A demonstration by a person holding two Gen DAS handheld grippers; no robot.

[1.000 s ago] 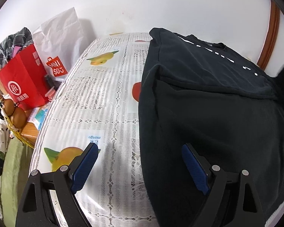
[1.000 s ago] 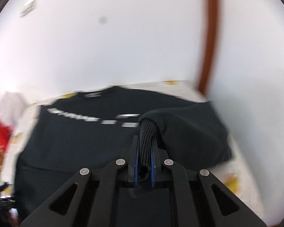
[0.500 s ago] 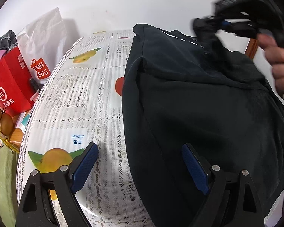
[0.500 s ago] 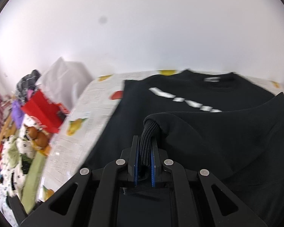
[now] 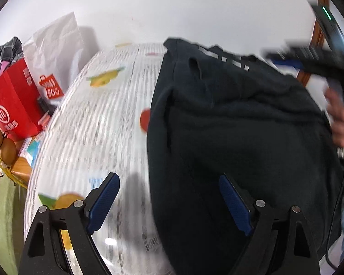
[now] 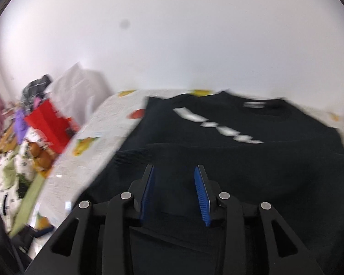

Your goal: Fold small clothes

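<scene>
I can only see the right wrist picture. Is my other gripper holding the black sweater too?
Observer: No. The left gripper is open, and nothing sits between its fingers.
Child: Where is it then?
Observer: It hangs over the near left edge of the black sweater: one finger is in front of the fruit-print tablecloth, the other in front of the fabric.
Child: Can that camera see my right gripper?
Observer: Yes, blurred, at the sweater's far right side, with your hand on it. Your own view shows the right gripper open.
Child: What does the red bag say?
Observer: The red bag carries a white round logo; the white bag behind it has a red tag.
</scene>
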